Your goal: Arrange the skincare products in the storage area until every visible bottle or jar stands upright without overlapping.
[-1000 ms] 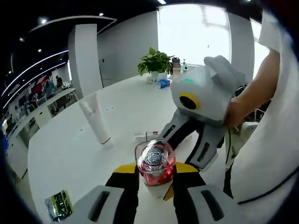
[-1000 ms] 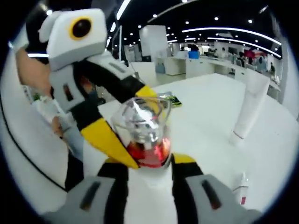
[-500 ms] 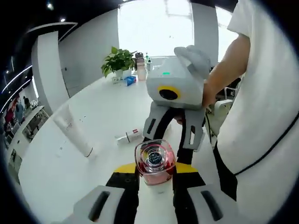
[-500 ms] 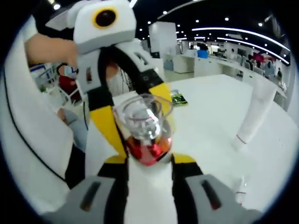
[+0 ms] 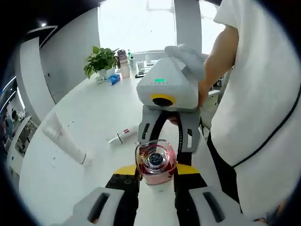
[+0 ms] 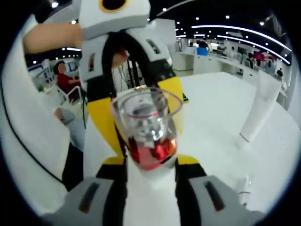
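L gripper (image 5: pixel 156 175) + R gripper (image 6: pixel 150 162) clamping red jar (image 5: pixel 155 162)

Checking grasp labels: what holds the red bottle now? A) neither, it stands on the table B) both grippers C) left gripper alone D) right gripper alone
B: the red bottle sits between the left gripper jaws, and in the right gripper view between the right gripper jaws too.

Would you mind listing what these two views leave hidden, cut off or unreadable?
- Jar base: hidden between the jaws in both gripper views.
- Small white bottle: cut off by the right gripper view's edge; its lettering in the left gripper view is too small.
- White tube print: too small.
- Windowsill items beside the plant: too distant.
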A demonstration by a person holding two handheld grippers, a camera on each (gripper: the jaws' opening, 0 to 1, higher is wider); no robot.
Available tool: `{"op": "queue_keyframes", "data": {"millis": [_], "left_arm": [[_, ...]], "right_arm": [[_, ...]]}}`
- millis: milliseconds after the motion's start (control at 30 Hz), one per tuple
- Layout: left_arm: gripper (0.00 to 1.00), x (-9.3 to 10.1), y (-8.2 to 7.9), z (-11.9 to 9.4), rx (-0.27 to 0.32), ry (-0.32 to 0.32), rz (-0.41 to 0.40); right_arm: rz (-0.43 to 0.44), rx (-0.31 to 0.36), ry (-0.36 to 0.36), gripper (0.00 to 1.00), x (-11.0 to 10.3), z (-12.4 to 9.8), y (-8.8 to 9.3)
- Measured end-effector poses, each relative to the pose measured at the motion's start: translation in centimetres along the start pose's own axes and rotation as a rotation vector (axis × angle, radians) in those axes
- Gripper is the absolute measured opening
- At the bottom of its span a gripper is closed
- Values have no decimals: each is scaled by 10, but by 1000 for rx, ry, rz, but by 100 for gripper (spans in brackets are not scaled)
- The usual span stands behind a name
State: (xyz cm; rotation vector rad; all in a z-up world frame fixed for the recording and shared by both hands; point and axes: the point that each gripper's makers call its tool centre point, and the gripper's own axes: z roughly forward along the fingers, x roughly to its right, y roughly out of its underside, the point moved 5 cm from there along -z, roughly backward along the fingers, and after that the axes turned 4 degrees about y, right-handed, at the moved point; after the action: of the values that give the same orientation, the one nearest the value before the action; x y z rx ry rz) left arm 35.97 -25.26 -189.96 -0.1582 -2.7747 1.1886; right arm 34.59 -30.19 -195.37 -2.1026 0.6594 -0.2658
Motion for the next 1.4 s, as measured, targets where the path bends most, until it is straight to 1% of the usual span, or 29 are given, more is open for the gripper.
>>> {"op": "queue_keyframes", "data": {"millis": [33,67,100,133,167,200,233,267,300,333,367,400,433,467,500,533,567,600,633,667,767,833,900,1033,1167,1200,1300,1400], "left_arm": [[34,0,2,-1,3,-37,-15],[39,-1,2,-3,21,-70,-35],[42,-1,2,-3,30,-79,-44],[44,1,2,-6,59,-102,-69],[48,-1,3,-10,87,-153,-98],[49,-1,3,-13,106,-183,-123],[49,1,4,-16,128,-198,-158],[50,3,5,-22,171,-241,-212],[50,3,5,-26,206,-282,-237],[51,4,9,-33,251,-345,-285],[51,9,15,-39,295,-371,-351],[51,10,17,-41,319,-390,-379],[51,15,26,-46,378,-431,-476],[50,17,30,-48,417,-445,-521],[50,19,32,-48,437,-447,-540],[50,26,39,-49,506,-446,-625],[50,29,43,-49,523,-457,-655],[50,32,47,-49,539,-467,-684],[50,34,49,-49,543,-472,-698],[50,39,57,-48,555,-498,-755],[50,46,66,-45,588,-523,-841],[50,50,70,-42,586,-527,-867],[50,53,71,-41,583,-524,-867],[50,59,74,-42,574,-528,-882],[47,64,76,-47,606,-539,-899],[47,66,77,-48,600,-545,-898],[47,69,79,-47,578,-545,-894],[46,72,79,-47,579,-549,-899]], "right_arm": [[3,1,7,38,-1,1,1],[6,4,10,39,-1,1,2],[8,6,11,39,-2,1,3],[20,8,18,40,-2,2,5],[26,10,22,40,-2,2,6],[31,14,26,40,-2,3,7],[43,18,30,40,-2,3,8],[62,25,38,40,-1,4,9],[65,25,40,40,-1,4,9],[70,24,47,40,-1,5,10],[68,25,52,40,-2,6,11],[66,24,56,40,-2,7,12],[66,23,56,40,-3,7,12],[56,28,70,39,-3,8,13],[53,28,76,38,-2,8,13],[53,29,83,37,-2,8,14],[49,26,95,36,-2,8,14],[49,38,109,36,0,8,13],[57,46,112,36,0,8,12],[64,54,114,36,0,8,11],[84,74,134,34,1,7,9],[97,77,144,34,1,7,9],[85,78,153,33,0,7,9],[57,77,149,31,0,6,9],[43,66,146,30,-1,5,9],[25,64,146,30,-2,4,10],[17,61,141,30,-3,2,11],[12,57,139,30,-2,0,12]]}}
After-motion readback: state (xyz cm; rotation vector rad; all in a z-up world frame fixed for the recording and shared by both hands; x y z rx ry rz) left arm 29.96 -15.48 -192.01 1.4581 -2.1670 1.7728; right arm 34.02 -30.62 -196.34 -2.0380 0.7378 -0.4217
